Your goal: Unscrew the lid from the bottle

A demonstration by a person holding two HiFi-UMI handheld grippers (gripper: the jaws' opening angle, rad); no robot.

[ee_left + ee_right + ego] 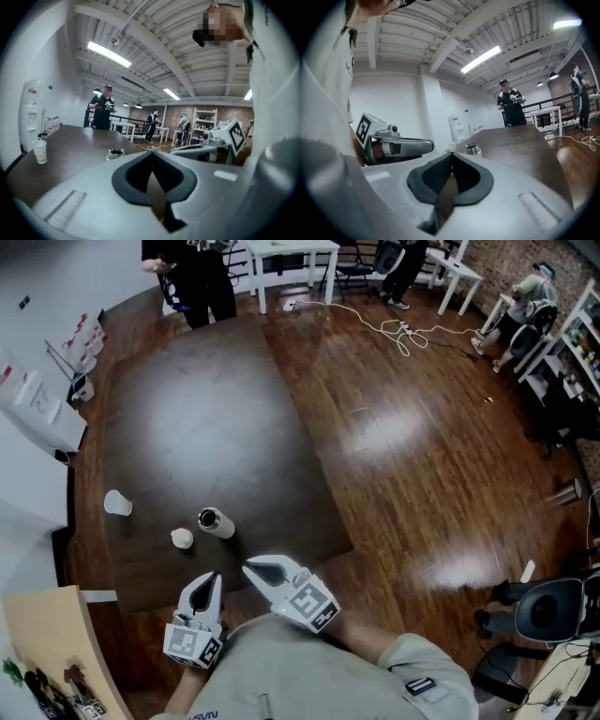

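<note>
A steel bottle [216, 521] stands on the dark table [197, 418] near its front edge, its mouth open and dark. A small pale round lid [182, 538] lies on the table just left of it. My left gripper [214, 576] and my right gripper [247, 566] hover close to my chest, short of the bottle and apart from it. Both have their jaws shut with nothing between them. The bottle's open rim [115, 153] shows beyond the closed left gripper [151, 154] in the left gripper view. In the right gripper view the bottle [472, 149] stands beyond the closed right gripper [451, 154].
A paper cup [117, 503] stands on the table left of the bottle. A person [192, 277] stands at the table's far end, with others by white tables behind. Cables [398, 332] lie on the wooden floor. An office chair [548, 610] is at the right and a wooden board [56, 643] at my left.
</note>
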